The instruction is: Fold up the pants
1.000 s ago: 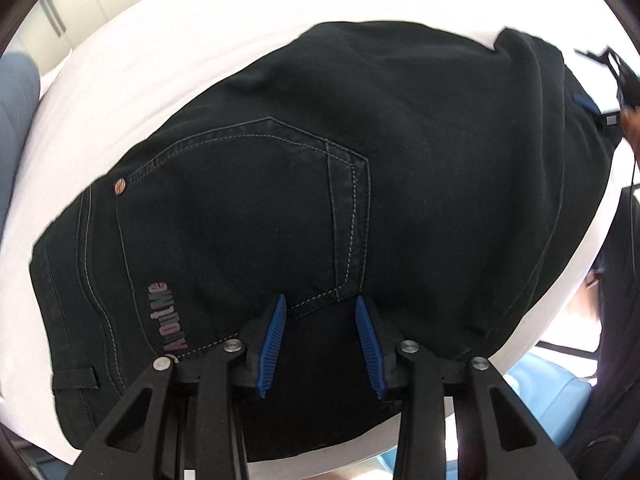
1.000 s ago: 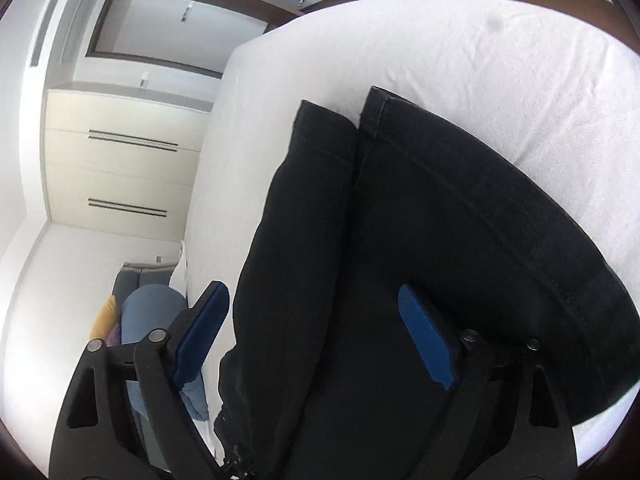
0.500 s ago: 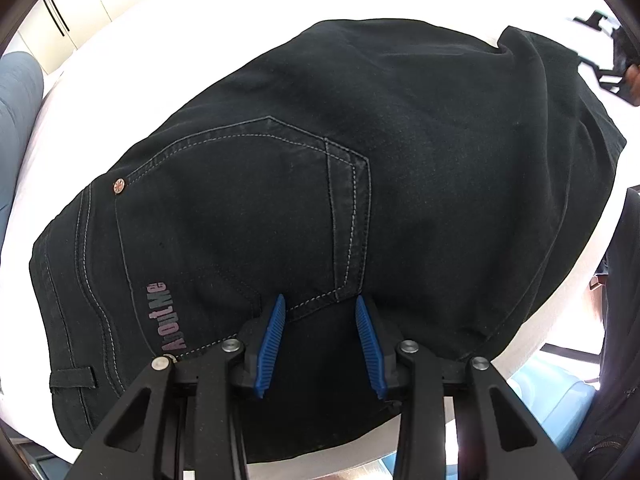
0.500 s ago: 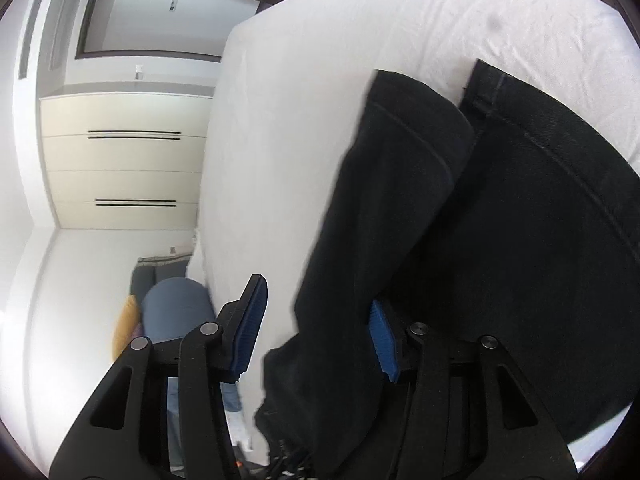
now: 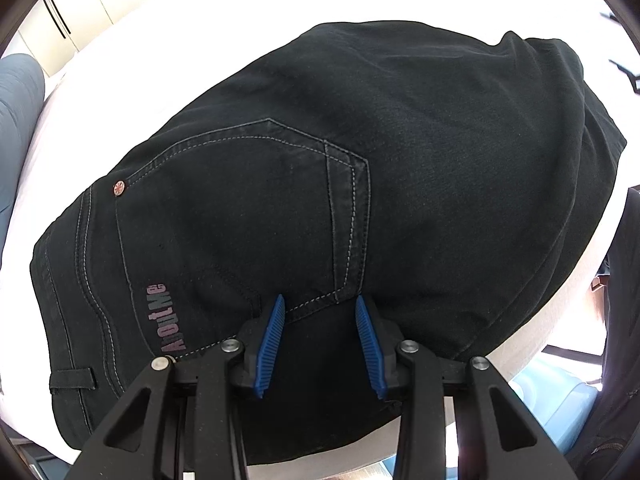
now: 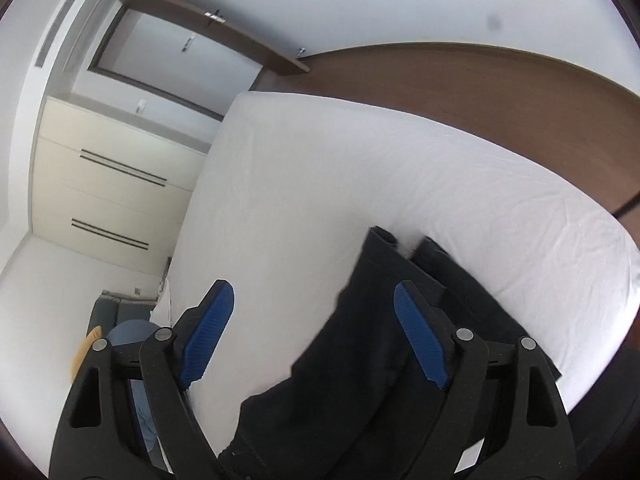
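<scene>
A pair of black denim pants (image 5: 360, 184) is laid on a bed with a white sheet (image 6: 320, 184). In the left wrist view the seat part is seen, with a stitched back pocket (image 5: 248, 216), a small copper rivet (image 5: 119, 188) at its corner and a pink printed logo (image 5: 166, 320) beside the waistband. A belt loop (image 5: 74, 380) is seen at the lower left edge.

The left gripper (image 5: 320, 336) is placed low over the pocket's lower edge. Its blue ribbed fingers (image 5: 272, 340) are kept moderately apart, and no cloth is gripped between them.

In the right wrist view the two leg ends (image 6: 404, 264) are seen side by side on the sheet, near the right edge of the bed. The right gripper (image 6: 316, 332) is held above the legs with its blue fingers (image 6: 420, 340) spread wide, and nothing is held in them.

Cream cabinet doors with dark handles (image 6: 108, 184) and a brown wooden headboard (image 6: 500, 84) are seen behind the bed.
</scene>
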`<action>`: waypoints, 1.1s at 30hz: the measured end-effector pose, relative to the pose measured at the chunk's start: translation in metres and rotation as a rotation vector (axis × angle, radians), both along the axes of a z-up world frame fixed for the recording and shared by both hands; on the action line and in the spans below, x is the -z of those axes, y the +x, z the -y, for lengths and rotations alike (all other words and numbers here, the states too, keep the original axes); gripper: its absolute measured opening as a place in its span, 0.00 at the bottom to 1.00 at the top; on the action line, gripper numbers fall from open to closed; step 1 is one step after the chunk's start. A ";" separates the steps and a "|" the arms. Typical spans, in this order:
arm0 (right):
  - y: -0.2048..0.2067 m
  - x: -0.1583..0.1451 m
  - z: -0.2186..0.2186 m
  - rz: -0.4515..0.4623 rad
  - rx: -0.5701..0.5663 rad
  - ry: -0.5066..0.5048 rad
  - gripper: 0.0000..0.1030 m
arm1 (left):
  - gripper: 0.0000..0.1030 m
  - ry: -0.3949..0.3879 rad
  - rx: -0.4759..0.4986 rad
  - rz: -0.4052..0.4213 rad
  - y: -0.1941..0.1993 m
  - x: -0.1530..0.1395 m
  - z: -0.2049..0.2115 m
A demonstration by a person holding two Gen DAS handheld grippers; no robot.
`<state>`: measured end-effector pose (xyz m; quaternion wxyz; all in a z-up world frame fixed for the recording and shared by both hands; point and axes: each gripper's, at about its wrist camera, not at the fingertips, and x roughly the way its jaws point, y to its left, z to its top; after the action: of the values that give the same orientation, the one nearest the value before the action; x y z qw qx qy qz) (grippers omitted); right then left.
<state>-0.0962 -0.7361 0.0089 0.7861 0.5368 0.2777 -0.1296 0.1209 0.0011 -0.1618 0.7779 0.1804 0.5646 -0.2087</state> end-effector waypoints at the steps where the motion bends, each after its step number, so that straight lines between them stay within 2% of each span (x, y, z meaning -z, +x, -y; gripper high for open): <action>1: -0.006 0.009 -0.003 -0.003 -0.005 0.015 0.80 | 0.38 -0.001 0.000 -0.002 0.000 0.000 0.000; 3: -0.017 0.039 -0.004 0.020 -0.038 0.104 0.80 | 0.38 0.001 -0.002 -0.004 0.001 0.000 0.000; 6: -0.036 0.086 -0.004 0.040 -0.019 0.254 0.79 | 0.38 0.009 -0.004 -0.003 0.000 0.000 0.000; 7: -0.041 0.102 0.014 0.060 -0.014 0.307 0.77 | 0.38 0.010 -0.006 -0.002 0.000 0.000 0.000; 9: -0.043 0.130 0.018 0.105 -0.008 0.429 0.71 | 0.38 0.012 -0.006 0.000 0.000 -0.001 0.001; 10: -0.041 0.137 0.017 0.117 -0.002 0.454 0.69 | 0.38 0.012 -0.006 0.001 0.000 -0.002 0.001; 11: -0.040 0.139 0.018 0.118 0.011 0.453 0.66 | 0.38 0.013 -0.007 0.001 0.000 -0.002 0.001; 13: -0.038 0.143 0.026 0.130 0.057 0.443 0.65 | 0.38 0.015 -0.005 0.001 0.001 -0.001 0.002; 14: -0.037 0.144 0.031 0.163 0.078 0.454 0.65 | 0.38 0.017 -0.004 0.002 0.000 -0.001 0.003; 16: -0.038 0.146 0.035 0.173 0.086 0.483 0.64 | 0.38 0.017 -0.003 0.006 0.000 0.000 0.003; 21: -0.010 0.149 0.024 0.177 -0.045 0.474 0.62 | 0.38 0.012 -0.003 0.008 -0.001 -0.001 0.004; 22: -0.009 0.151 0.024 0.194 -0.035 0.489 0.57 | 0.38 0.014 -0.001 0.009 -0.001 0.000 0.003; 24: -0.013 0.155 0.025 0.235 -0.007 0.525 0.25 | 0.38 0.015 -0.001 0.008 -0.001 0.000 0.003; 25: -0.014 0.157 0.023 0.223 0.008 0.522 0.21 | 0.38 0.015 0.000 0.009 -0.001 0.000 0.003; 26: -0.014 0.160 0.022 0.207 0.013 0.509 0.12 | 0.38 0.016 0.001 0.009 -0.001 0.000 0.003; 27: -0.015 0.158 0.017 0.190 0.011 0.482 0.07 | 0.38 0.015 0.002 0.010 -0.001 0.000 0.003; 29: -0.018 0.152 0.014 0.160 0.022 0.428 0.06 | 0.38 0.014 0.003 0.010 -0.001 0.000 0.003; 31: -0.027 0.132 0.015 0.134 0.034 0.383 0.06 | 0.38 0.016 0.006 0.010 -0.002 0.000 0.004; 33: -0.033 0.107 0.017 0.050 0.023 0.338 0.06 | 0.38 0.015 0.009 0.011 -0.002 0.001 0.004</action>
<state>-0.1293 -0.7531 -0.0986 0.6898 0.6674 0.2699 -0.0766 0.1194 -0.0029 -0.1625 0.7787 0.1900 0.5610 -0.2068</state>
